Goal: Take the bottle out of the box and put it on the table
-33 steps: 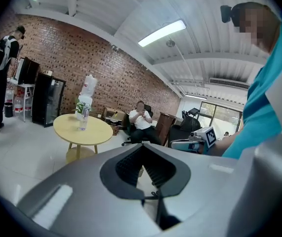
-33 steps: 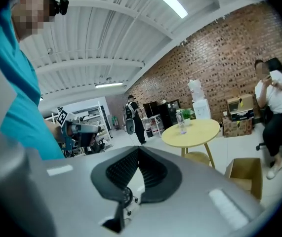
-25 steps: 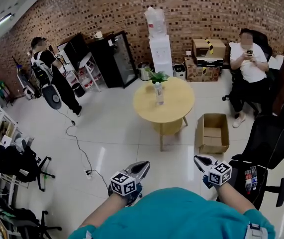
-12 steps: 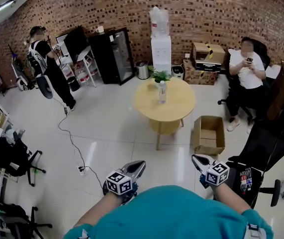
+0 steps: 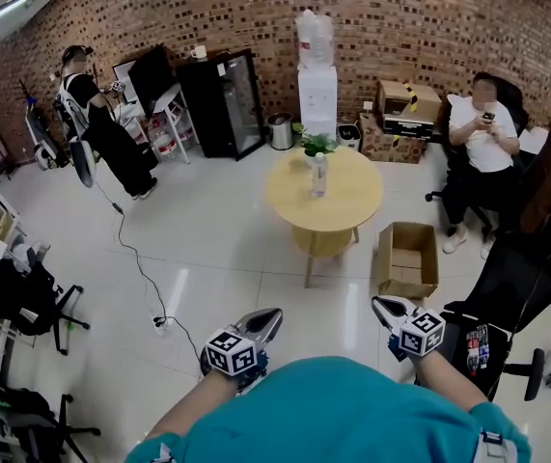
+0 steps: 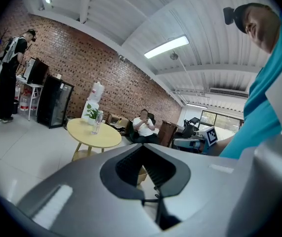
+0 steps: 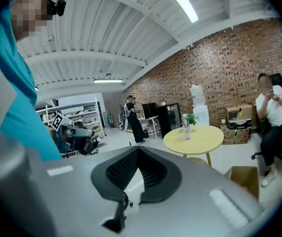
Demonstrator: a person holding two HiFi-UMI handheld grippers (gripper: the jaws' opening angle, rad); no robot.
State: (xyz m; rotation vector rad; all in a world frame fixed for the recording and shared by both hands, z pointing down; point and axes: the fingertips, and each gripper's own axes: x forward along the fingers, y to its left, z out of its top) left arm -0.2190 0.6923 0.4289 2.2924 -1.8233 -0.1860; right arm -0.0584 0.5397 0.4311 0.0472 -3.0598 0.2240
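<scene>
The jaws of the left gripper (image 5: 267, 318) and of the right gripper (image 5: 387, 309) are closed together on nothing. Both grippers are held level before the wearer's teal shirt (image 5: 343, 413), well short of the round yellow counter (image 5: 352, 205). Beyond that counter, against the brick wall (image 5: 429, 17), stand a black glass-door cabinet (image 5: 222, 104) and a white water dispenser (image 5: 316, 90). A seated person (image 5: 482, 133) is to the counter's right, and a standing person (image 5: 96, 128) is well off to its left. The open cardboard box (image 5: 385, 258) rests on the floor (image 5: 217, 249) just beside the counter's near right. On the counter a potted plant (image 5: 316, 146) stands at the far edge, and the clear bottle (image 5: 319, 175) stands upright just in front of it.
</scene>
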